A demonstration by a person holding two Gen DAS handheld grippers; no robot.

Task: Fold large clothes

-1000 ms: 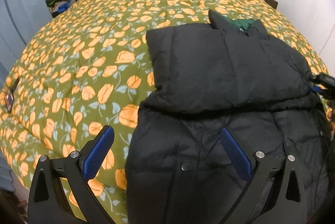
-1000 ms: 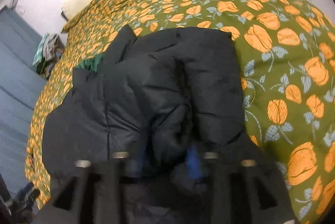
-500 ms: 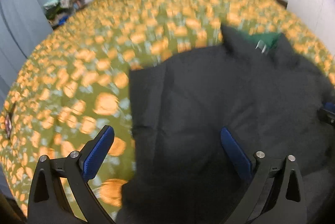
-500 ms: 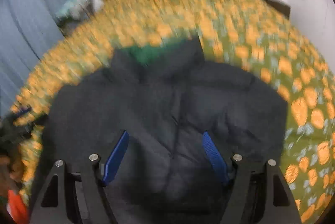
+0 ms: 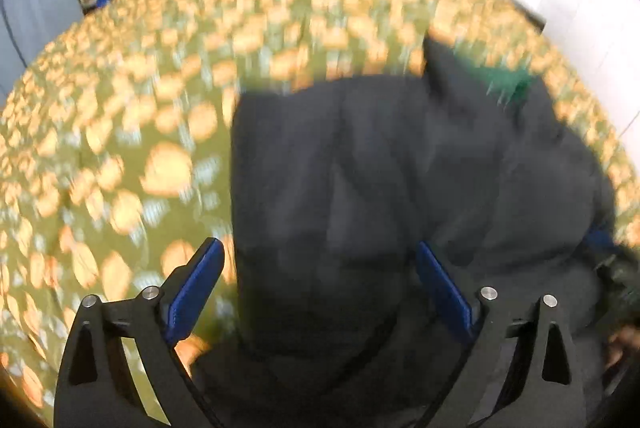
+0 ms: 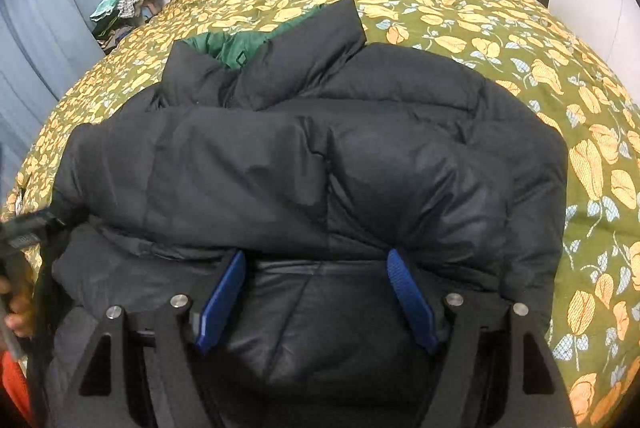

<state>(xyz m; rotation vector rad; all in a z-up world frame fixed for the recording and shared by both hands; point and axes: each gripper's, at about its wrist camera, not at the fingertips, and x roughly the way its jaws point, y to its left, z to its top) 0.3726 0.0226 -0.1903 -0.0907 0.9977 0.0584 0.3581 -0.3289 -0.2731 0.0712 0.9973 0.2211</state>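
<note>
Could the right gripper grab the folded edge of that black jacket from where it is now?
Probably yes. The right gripper is open, low over the jacket, its blue pads either side of the padding just below the folded edge. Nothing lies between them; the left gripper is off at the jacket's far side.

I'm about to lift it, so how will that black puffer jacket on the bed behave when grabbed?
The black puffer jacket looks thick and quilted, so probably floppy and light. Its smooth, shiny shell may slip in the right gripper.
</note>
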